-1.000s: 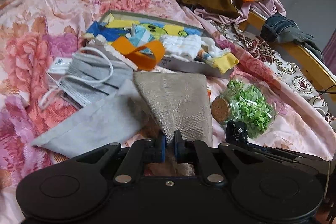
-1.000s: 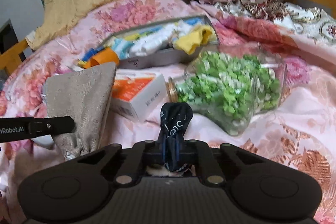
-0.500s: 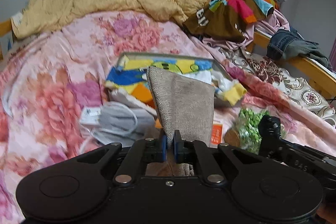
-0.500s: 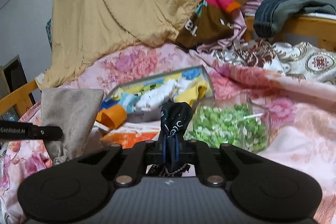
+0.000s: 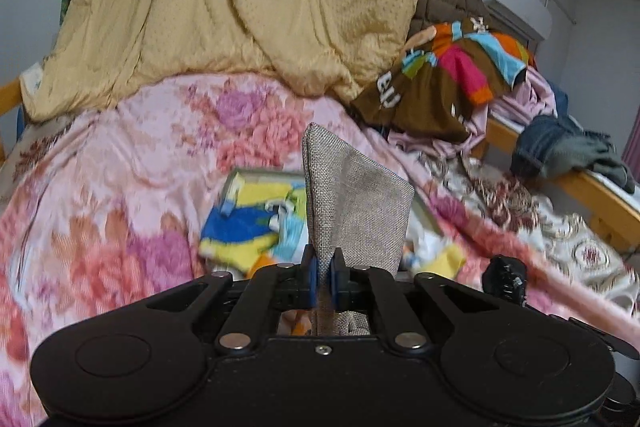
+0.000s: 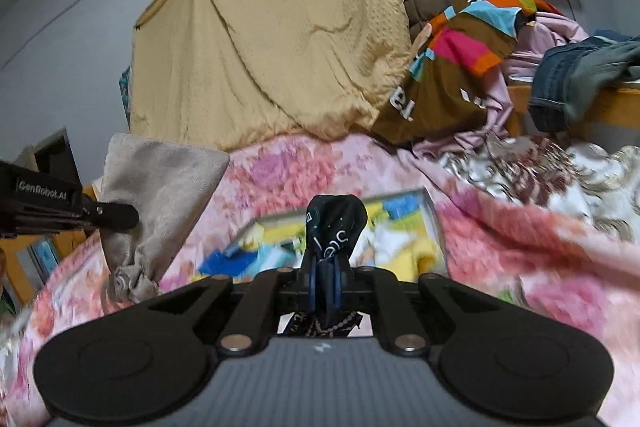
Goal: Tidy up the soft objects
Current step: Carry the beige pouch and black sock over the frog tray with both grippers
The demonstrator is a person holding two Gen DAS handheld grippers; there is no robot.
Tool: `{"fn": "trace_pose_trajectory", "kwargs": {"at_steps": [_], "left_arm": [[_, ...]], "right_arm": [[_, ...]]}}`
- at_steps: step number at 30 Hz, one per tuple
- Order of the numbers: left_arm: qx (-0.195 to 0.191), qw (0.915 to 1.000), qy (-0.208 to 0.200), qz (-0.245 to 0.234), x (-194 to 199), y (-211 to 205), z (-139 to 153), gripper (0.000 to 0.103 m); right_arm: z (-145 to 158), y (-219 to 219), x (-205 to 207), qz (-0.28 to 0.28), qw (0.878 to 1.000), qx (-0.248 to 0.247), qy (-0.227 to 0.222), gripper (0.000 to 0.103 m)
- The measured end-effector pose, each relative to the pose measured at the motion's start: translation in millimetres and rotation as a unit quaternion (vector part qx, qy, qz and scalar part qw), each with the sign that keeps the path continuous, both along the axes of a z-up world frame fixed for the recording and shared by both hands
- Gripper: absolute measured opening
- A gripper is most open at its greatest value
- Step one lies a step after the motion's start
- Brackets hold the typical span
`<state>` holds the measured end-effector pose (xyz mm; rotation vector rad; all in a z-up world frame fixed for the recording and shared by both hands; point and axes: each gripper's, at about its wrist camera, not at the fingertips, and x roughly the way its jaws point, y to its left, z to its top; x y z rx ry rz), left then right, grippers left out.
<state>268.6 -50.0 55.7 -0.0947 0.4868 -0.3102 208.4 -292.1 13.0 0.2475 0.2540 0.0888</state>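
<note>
I have both hands loaded and off the bed. My left gripper (image 5: 323, 277) is clamped on the beige linen pouch (image 5: 356, 203), pinching it just above its gathered neck so the body of the bag stands up over the blue pads; from the right wrist the same pouch (image 6: 160, 195) shows at the far left, hanging clear of the quilt. My right gripper (image 6: 325, 281) is squeezed tight on a small dark printed fabric piece (image 6: 334, 227), whose rounded top pokes up above the pads while a bit of chain or trim hangs below them. My landmark is the shallow grey tray (image 5: 236, 179) lying on the pink floral quilt (image 5: 120, 187): it already holds a jumble of yellow, blue and white cloth items, and it sits directly beyond and below both held pieces. I judge the sorting to be partway through: some soft things are in the tray and these two are picked but not placed. What remains, as I read it, is to carry both to the tray and let go. The clothes heaped beyond the tray to its right, against the bed rail, look untouched, though I cannot tell whether they belong to the job.
</note>
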Motion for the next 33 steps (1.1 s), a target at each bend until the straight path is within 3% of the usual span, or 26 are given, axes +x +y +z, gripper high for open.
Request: {"fn": "trace_pose_trajectory", "kwargs": {"at_steps": [6, 12, 21, 28, 33], "left_arm": [[-0.004, 0.9998, -0.017, -0.004, 45.9, -16.8, 19.5, 0.005], [-0.027, 0.9994, -0.023, 0.001, 107.4, -36.1, 16.7, 0.005], [-0.091, 0.9955, 0.003, 0.026, 187.6, -50.2, -34.5, 0.005], [-0.067, 0.9958, 0.052, 0.035, 207.5, -53.8, -84.3, 0.006], [-0.058, 0.9948, 0.072, 0.043, 212.3, -50.5, -102.2, 0.006]], "right_arm": [[13.2, -8.1, 60.5, 0.011, 1.000, 0.008, -0.021, 0.009], [11.8, -19.3, 116.8, 0.018, 0.999, 0.021, -0.026, 0.009], [-16.2, -42.6, 165.6, 0.006, 0.996, 0.080, -0.024, 0.009], [-37.1, -44.6, 185.4, 0.013, 0.995, 0.097, 0.018, 0.010], [-40.3, -43.2, 192.3, 0.014, 0.995, 0.093, 0.045, 0.010]]}}
